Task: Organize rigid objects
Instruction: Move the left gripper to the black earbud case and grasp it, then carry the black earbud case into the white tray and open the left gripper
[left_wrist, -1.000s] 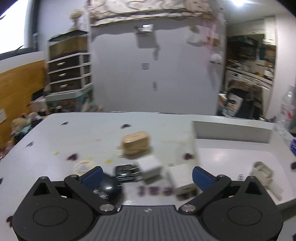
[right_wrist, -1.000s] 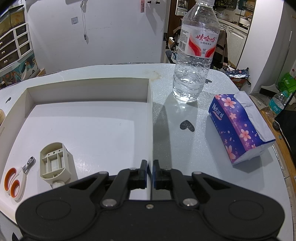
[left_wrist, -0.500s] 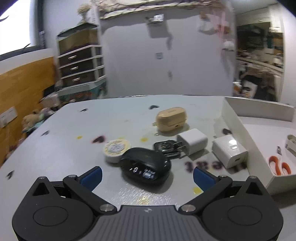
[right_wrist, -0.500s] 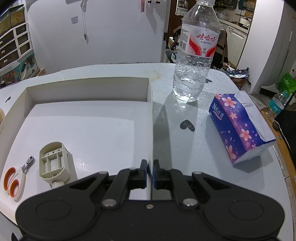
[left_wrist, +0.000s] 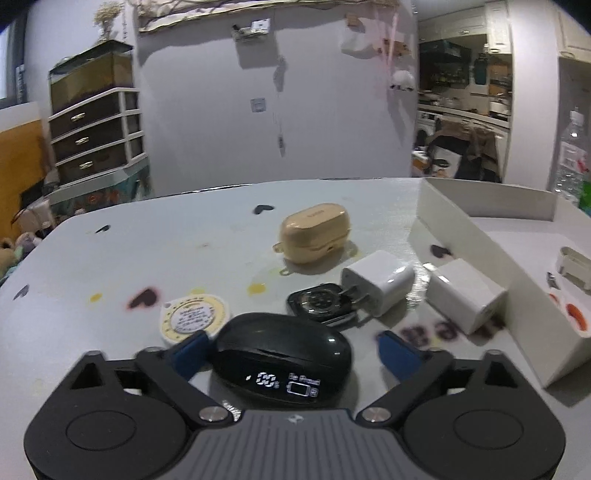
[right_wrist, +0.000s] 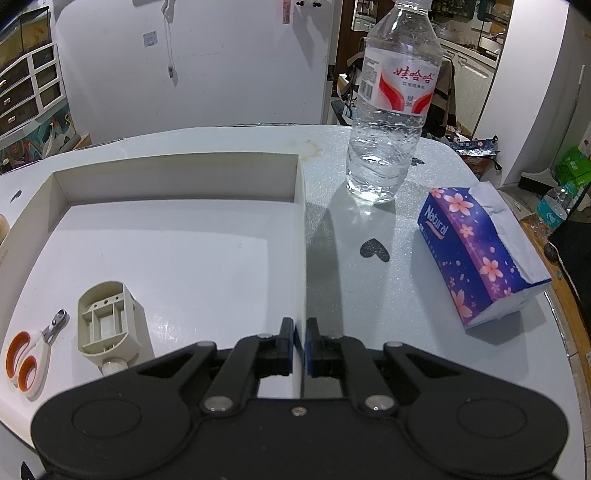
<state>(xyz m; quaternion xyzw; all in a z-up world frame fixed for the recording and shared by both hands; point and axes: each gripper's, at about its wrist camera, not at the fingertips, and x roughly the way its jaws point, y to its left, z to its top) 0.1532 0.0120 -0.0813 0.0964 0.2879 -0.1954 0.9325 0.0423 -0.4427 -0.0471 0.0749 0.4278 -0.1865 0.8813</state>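
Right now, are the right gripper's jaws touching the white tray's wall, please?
Touching. In the right wrist view the right gripper has its jaws closed on the side wall of the white tray, with no gap visible on either side.

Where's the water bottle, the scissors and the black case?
water bottle (right_wrist: 395, 92), right wrist view, on its red label.
scissors (right_wrist: 24, 360), right wrist view, on the orange handles.
black case (left_wrist: 282, 356), left wrist view, on its lid.

The black earbud case (left_wrist: 282, 360) is glossy plastic; the tan case (left_wrist: 316, 232) at its 12 o'clock looks matt, the chargers (left_wrist: 376, 282) smooth white plastic.
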